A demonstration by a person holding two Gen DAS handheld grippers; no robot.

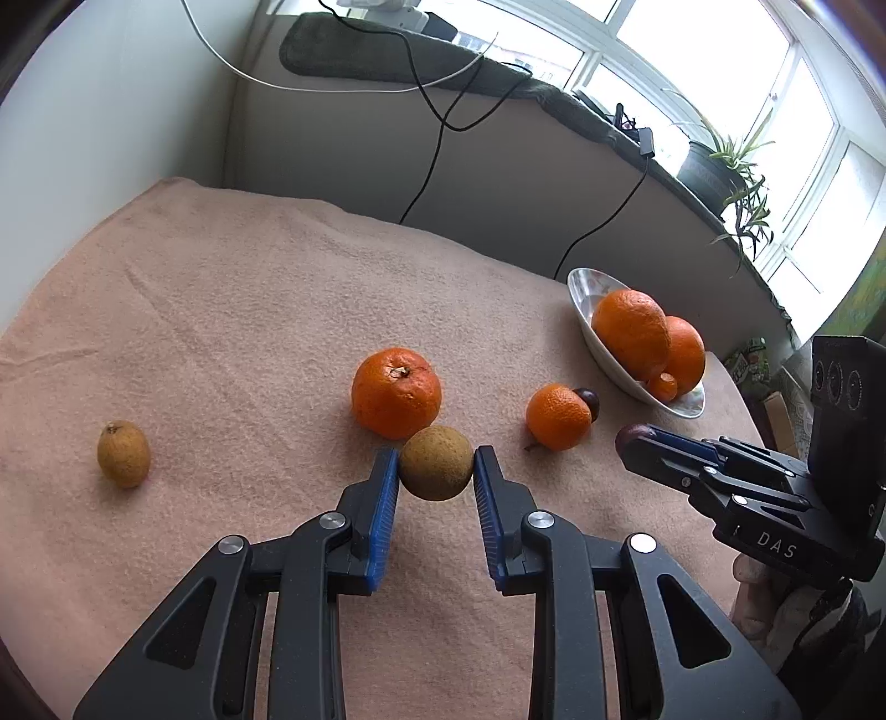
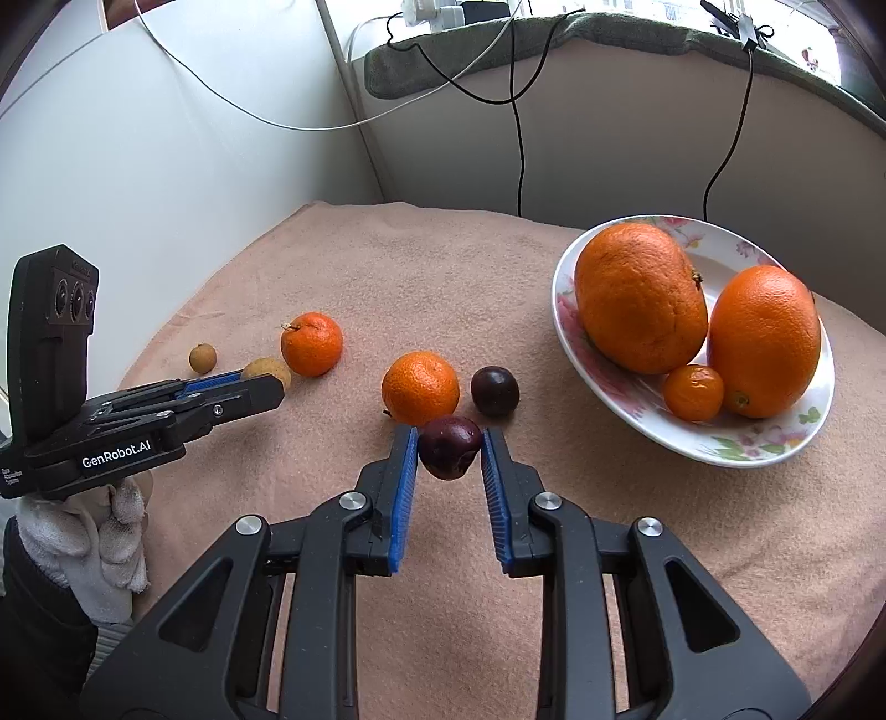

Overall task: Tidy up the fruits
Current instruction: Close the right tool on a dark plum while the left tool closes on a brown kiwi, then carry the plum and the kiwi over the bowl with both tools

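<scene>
A pink cloth-covered desk (image 2: 498, 266) sits beneath a cluttered window ledge in daylight.

A dark green mat (image 1: 387, 52) runs along the ledge under the bright window panes (image 1: 692, 50), where a potted plant (image 1: 720, 166) with long narrow leaves stands toward the right end. Black cables (image 2: 520, 138) hang from the ledge down the beige panel (image 2: 609, 138) behind the desk, and a thin white cable (image 1: 310, 86) loops across the pale wall (image 2: 166, 166) at the left. A white power strip with plugs (image 2: 432, 14) rests on the ledge near the corner. A small black adapter (image 1: 645, 141) hangs at the ledge's edge.
</scene>
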